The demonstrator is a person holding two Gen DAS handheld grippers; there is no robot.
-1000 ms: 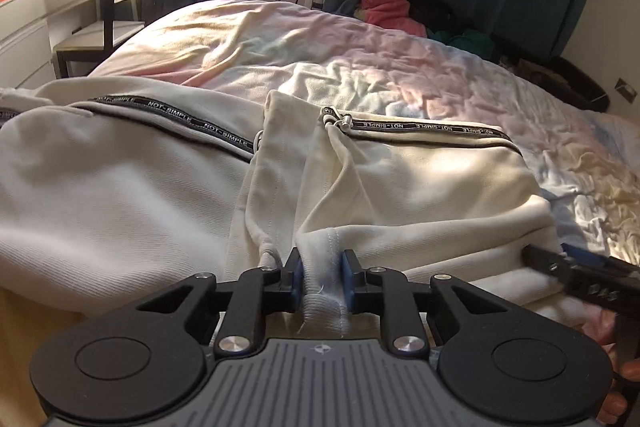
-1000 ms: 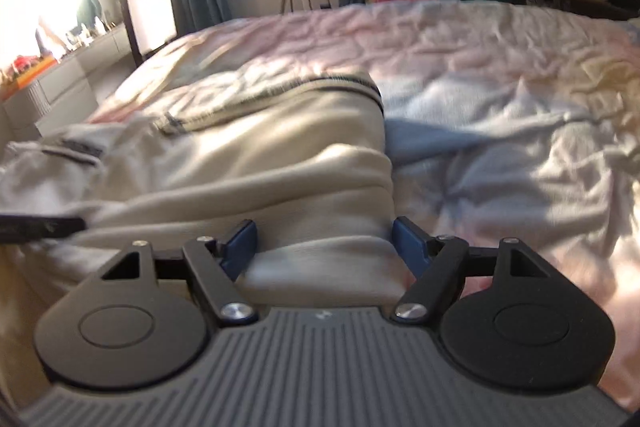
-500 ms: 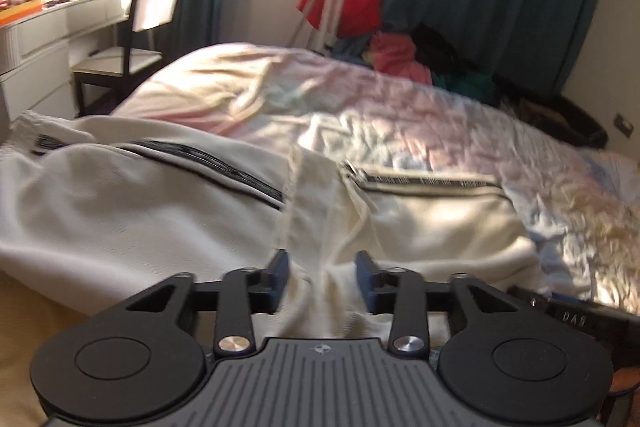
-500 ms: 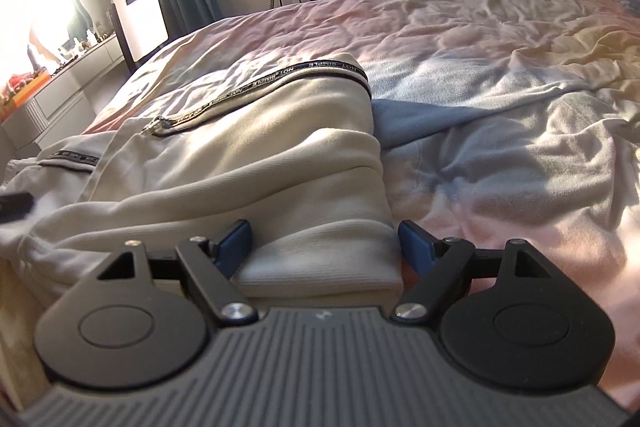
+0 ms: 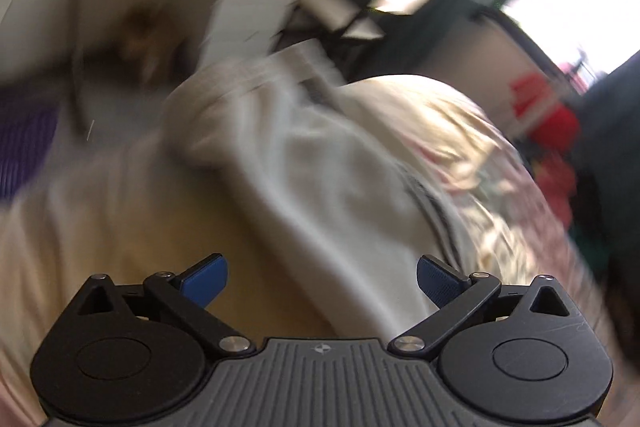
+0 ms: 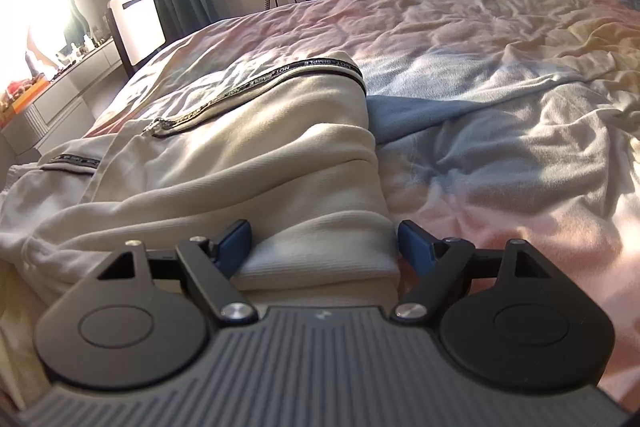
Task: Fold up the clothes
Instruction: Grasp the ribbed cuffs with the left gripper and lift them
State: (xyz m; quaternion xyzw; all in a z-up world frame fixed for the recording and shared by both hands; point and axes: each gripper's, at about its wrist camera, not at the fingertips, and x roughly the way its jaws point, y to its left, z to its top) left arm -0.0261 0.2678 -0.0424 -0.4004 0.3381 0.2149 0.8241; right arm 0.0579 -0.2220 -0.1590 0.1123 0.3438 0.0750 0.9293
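One cream garment (image 6: 248, 163), one bed (image 6: 500, 75), two claws.

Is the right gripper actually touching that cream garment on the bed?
Cannot tell. In the right wrist view, the right gripper is open astride the cream garment's folded edge, but whether its blue pads press the cloth is unclear.

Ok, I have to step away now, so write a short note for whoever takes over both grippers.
Left gripper: open, holding nothing, view blurred, pointing over the left end of the cream garment.
Right gripper: open, its fingers either side of the garment's folded hem, not clamped.
Garment lies on the bed near its edge, right part folded over, left part spread out.
Left to do: fold the left part in, then flatten.
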